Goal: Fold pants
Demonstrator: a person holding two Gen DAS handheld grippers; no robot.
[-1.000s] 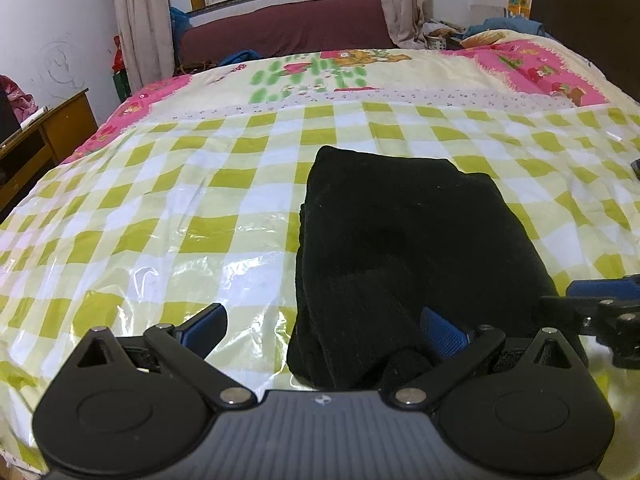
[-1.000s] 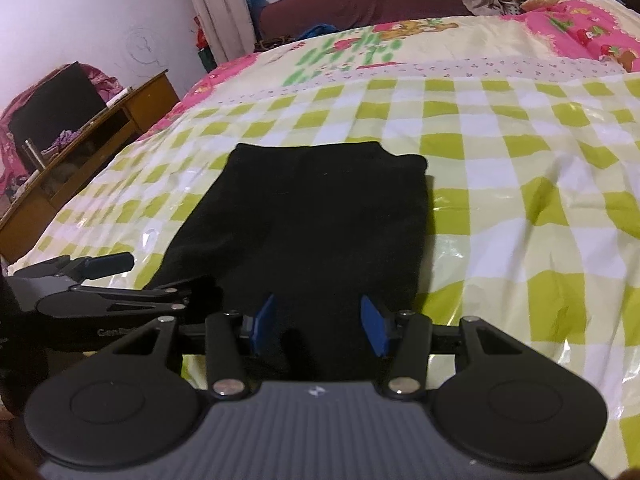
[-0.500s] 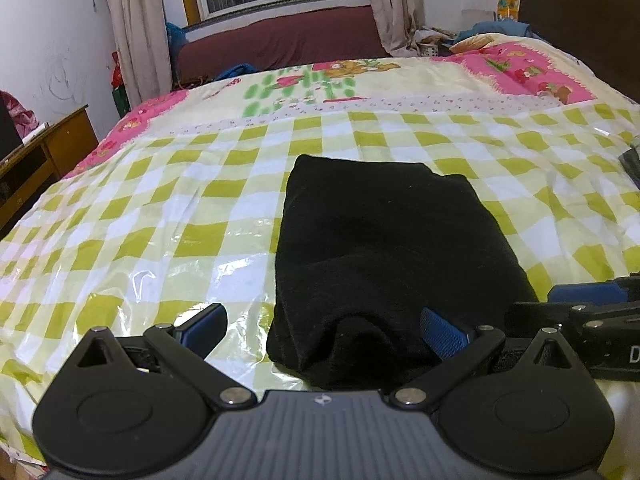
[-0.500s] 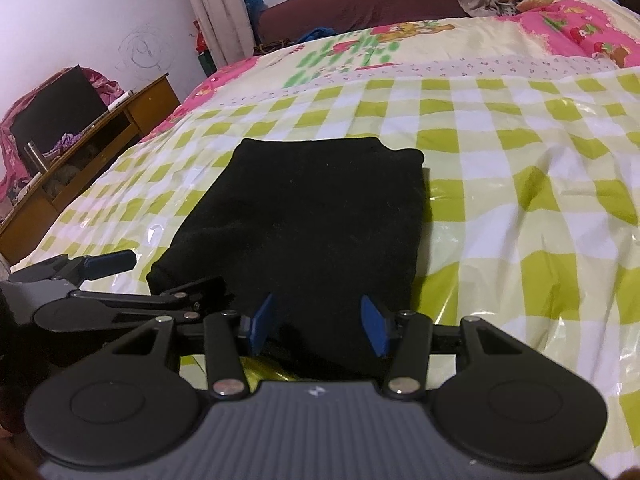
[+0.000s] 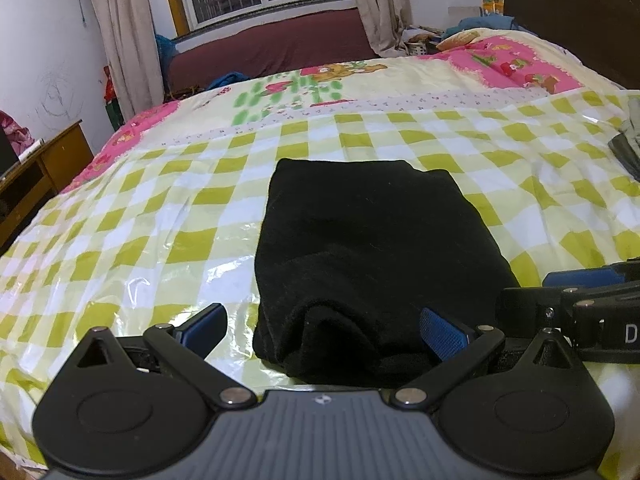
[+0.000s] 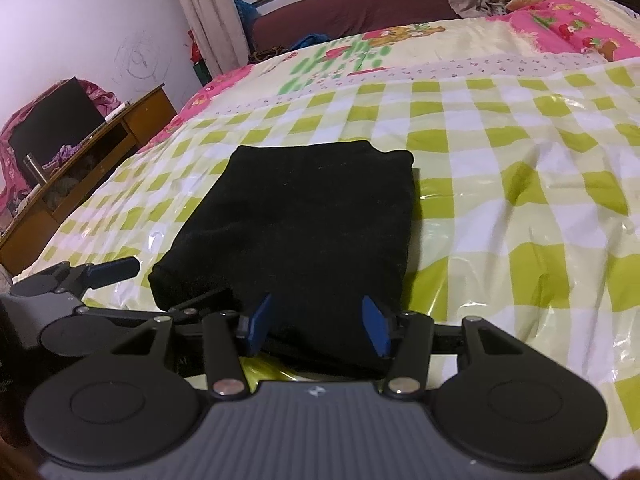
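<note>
**Folded black pants on a checked bed, both grippers parted at the near edge**

A wide bed (image 5: 120, 216) fills both views, covered by a glossy green-and-white checked sheet (image 6: 520, 208), with a pink and cream floral quilt (image 5: 516, 64) toward the far edge. The black pants (image 5: 368, 248) lie near the bed's near edge, already folded into a thick rectangle, its near end bunched and rounded. The left gripper (image 5: 322, 326) sits at that near end, blue pads spread wide, gripping nothing. The right gripper (image 6: 318, 326) hovers over the same end, jaws partly apart and released; cloth shows between the pads, but they do not press it. The fold looks almost finished. To do it well, each gripper should probably pinch every layer at a near corner, lift evenly, and lay the edges square, smoothing the lump.
</note>
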